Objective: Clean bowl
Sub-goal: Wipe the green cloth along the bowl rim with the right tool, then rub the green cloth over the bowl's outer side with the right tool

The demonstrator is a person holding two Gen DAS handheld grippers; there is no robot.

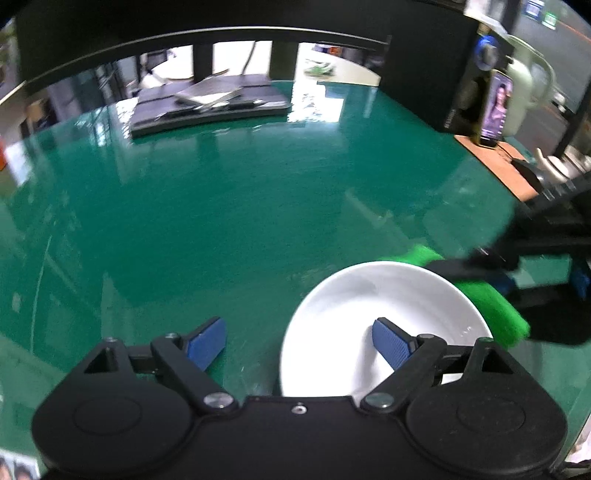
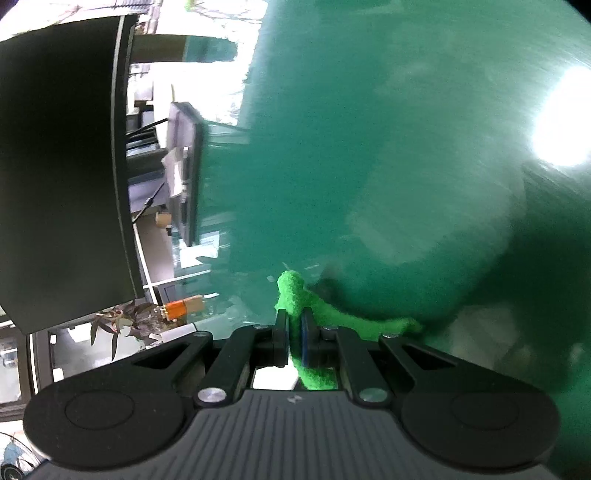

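Note:
A white bowl (image 1: 351, 306) stands on the green table (image 1: 221, 206), close in front of my left gripper (image 1: 299, 345). That gripper is open wide. Its right blue pad (image 1: 391, 347) hangs inside the bowl, its left pad (image 1: 207, 345) is outside over the table, and neither touches the rim. My right gripper (image 2: 294, 328) is shut on a bright green cloth (image 2: 291, 291). In the left wrist view the right gripper (image 1: 443, 266) comes in from the right, and the cloth (image 1: 495, 310) drapes at the bowl's far right rim.
A dark monitor (image 1: 221, 26) and a black keyboard with papers on it (image 1: 207, 103) stand at the back of the table. A phone on a stand (image 1: 496, 107) and a wooden board (image 1: 495, 162) are at the right. Bare green tabletop lies left of the bowl.

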